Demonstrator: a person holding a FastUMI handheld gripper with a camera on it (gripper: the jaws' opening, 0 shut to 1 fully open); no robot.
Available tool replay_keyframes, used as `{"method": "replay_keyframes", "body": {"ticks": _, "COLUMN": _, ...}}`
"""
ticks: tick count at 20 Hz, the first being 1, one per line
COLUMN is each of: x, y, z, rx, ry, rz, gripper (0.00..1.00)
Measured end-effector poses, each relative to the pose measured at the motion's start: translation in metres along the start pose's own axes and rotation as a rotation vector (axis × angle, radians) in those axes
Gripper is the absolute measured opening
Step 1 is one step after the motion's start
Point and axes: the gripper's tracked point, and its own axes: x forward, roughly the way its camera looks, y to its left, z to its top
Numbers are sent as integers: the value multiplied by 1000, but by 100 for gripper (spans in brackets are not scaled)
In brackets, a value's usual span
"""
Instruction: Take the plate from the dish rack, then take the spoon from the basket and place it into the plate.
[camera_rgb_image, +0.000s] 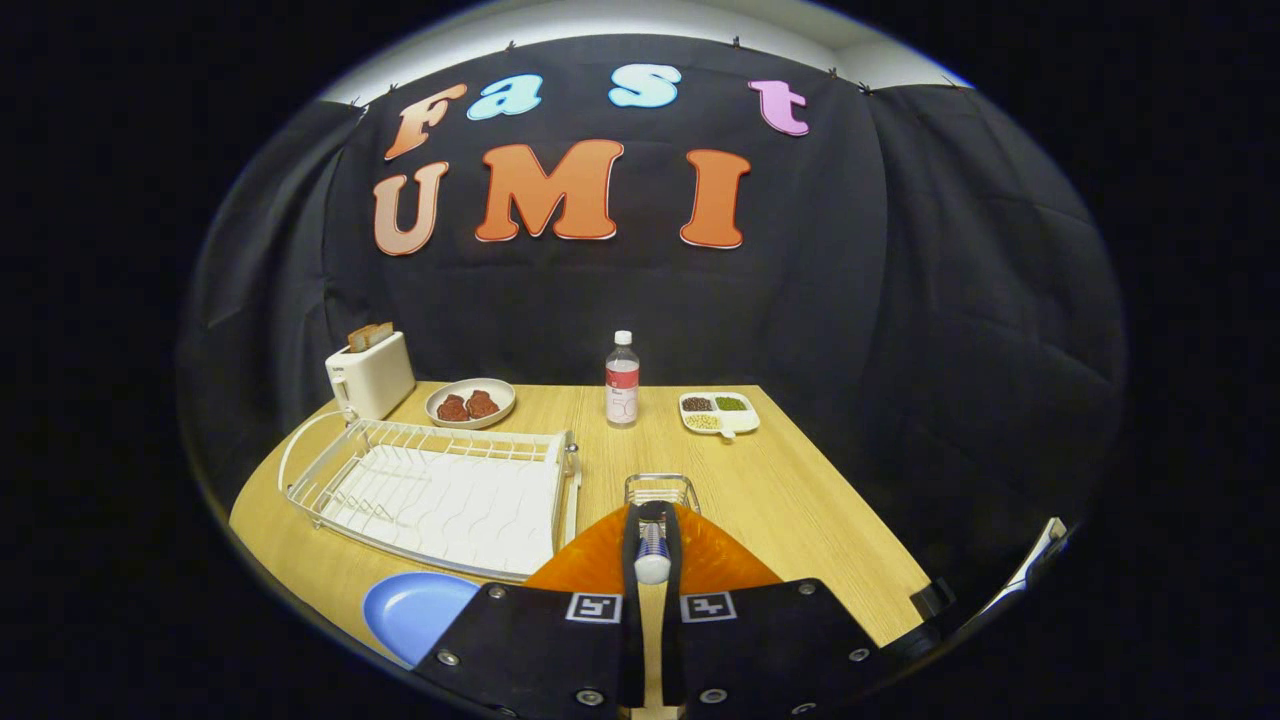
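Far left, mid-frame: toaster (371, 374) with bread slices (369, 335) up in its slots, parked at the table's back corner, clear of the work area. Its cord loops along the table edge.

Just right of it, a bowl (470, 402) holding two dark reddish lumps; what they are I cannot tell.

Left of centre: dish rack (440, 490), white wire, no dishes standing in it. The plate (415, 608), blue, lies flat on the table (790, 500) at lower left, in front of the rack. Judgement: first step of the task is done, plate set within easy reach for the drop. Its right side is hidden behind the gripper body.

Centre, back of table: bottle (622, 379), upright, white cap. Label not legible.

Centre, lower frame: gripper (652, 545). The fingers (632, 560) are close together, clamped on a slim pale handle with blue stripes, rounded end pointing at the camera. Judgement: this is the spoon (652, 555), held by the handle, so the bowl end would hang ahead. That end is hidden by the fingers. Just beyond the fingertips sits the small wire basket (662, 489), only its upper rim visible; whether the spoon is fully clear of it is unclear.

Right of centre, back: divided tray (719, 412) with three small heaps, dark, green and pale.

Lower right: a pale object cut off at the table's corner, unidentifiable.
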Motion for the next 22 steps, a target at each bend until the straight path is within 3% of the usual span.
{"method": "replay_keyframes", "body": {"ticks": 10, "x": -62, "y": 59, "z": -39, "rx": 8, "ry": 23, "rz": 41, "gripper": 7}}
{"method": "replay_keyframes", "body": {"ticks": 22, "x": -83, "y": 134, "z": -87, "rx": -22, "ry": 89, "rz": 223, "gripper": 7}}
